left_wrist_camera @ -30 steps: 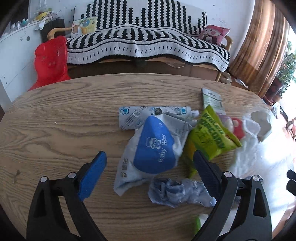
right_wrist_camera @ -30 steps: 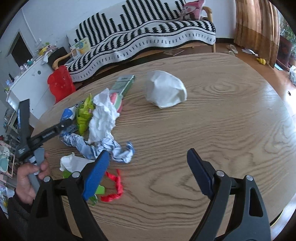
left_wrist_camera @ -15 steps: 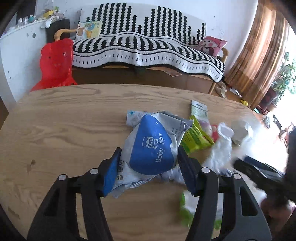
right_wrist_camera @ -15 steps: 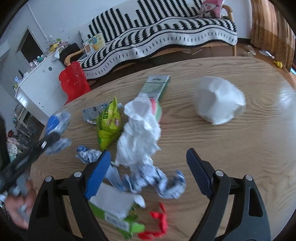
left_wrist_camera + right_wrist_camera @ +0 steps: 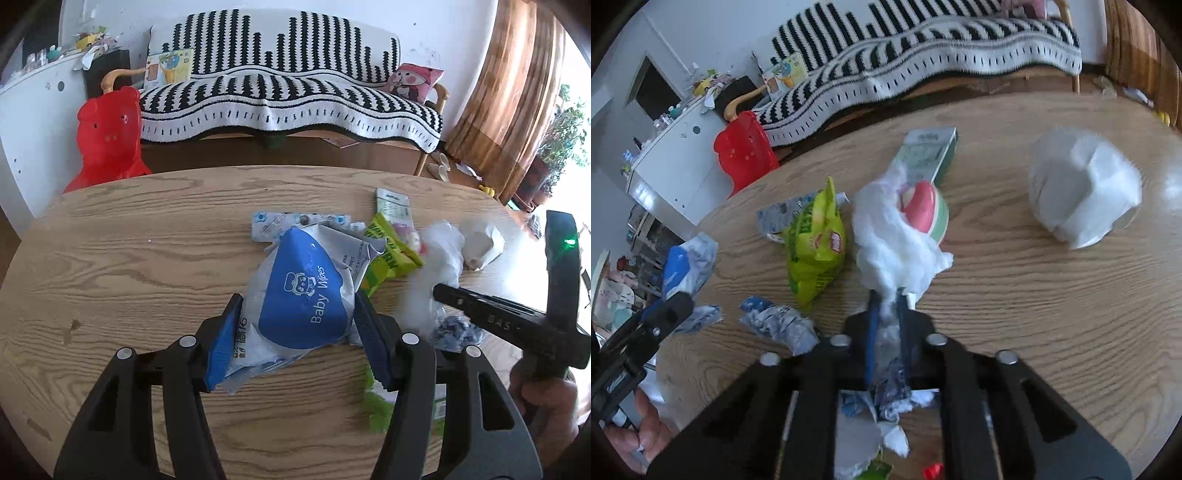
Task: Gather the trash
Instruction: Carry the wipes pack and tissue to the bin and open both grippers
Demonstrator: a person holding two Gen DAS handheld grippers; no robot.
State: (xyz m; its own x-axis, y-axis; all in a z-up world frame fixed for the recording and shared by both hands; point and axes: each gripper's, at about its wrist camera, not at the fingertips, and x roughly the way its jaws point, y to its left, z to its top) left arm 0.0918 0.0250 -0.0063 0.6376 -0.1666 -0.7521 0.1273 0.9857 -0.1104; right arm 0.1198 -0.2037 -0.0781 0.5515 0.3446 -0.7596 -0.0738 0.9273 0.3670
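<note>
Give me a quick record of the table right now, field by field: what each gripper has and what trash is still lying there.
left gripper: jaws shut on baby wipes pack
right gripper: jaws just closed on white tissue wad
still on table: green snack bag, white paper ball, crumpled blue-white wrapper
surface: wooden

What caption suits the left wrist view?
Left gripper clamps a baby wipes pack above a wooden table littered with trash.
</note>
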